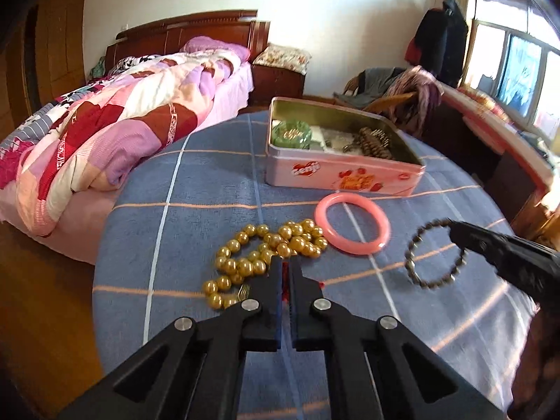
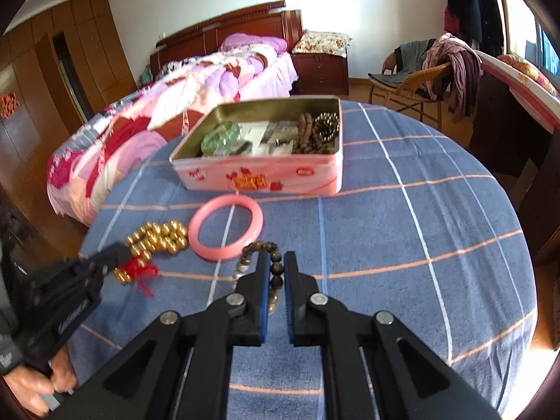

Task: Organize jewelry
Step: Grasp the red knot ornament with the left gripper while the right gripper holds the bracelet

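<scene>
Gripping dark bead bracelet, right gripper.

left claw: black, blue pads, silver screws | right claw: same | dark sleeve

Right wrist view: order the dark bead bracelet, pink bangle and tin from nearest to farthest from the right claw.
1. Dark bead bracelet, pinched in the right claw.
2. Pink bangle, just beyond it, slightly left, flat on the cloth.
3. Tin, farthest, open, behind the bangle.
</scene>
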A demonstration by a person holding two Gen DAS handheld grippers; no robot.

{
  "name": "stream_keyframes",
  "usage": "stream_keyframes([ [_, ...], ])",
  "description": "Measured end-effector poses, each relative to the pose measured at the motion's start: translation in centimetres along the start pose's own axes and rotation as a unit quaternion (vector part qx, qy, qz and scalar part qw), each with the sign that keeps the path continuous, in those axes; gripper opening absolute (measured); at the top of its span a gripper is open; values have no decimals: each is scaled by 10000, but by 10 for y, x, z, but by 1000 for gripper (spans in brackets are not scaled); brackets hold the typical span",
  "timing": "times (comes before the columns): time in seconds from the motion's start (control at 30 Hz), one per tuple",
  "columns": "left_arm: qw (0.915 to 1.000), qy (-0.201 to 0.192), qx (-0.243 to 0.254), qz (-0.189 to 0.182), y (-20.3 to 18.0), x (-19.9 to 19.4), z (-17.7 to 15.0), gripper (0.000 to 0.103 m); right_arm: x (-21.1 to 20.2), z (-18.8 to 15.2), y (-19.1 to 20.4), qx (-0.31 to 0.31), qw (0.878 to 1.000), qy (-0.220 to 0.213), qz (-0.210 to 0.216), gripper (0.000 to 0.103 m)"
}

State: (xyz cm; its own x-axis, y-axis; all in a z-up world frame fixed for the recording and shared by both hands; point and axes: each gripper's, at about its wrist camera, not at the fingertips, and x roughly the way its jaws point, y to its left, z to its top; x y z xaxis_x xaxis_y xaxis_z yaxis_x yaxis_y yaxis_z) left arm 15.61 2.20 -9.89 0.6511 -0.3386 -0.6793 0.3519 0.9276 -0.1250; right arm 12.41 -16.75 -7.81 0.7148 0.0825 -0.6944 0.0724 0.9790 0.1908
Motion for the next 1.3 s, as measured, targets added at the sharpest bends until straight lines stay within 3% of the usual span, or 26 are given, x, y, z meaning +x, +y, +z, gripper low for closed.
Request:
stream_keyframes([
  [0.7,9955,-855,-40,-405,-5,-51,23,1,-33,16,-14,200,9978,-615,151,10],
  [1.3,9926,-986,55,-713,-32,-40,44,1,-38,33,-32,314,9957,-869,-8,10],
])
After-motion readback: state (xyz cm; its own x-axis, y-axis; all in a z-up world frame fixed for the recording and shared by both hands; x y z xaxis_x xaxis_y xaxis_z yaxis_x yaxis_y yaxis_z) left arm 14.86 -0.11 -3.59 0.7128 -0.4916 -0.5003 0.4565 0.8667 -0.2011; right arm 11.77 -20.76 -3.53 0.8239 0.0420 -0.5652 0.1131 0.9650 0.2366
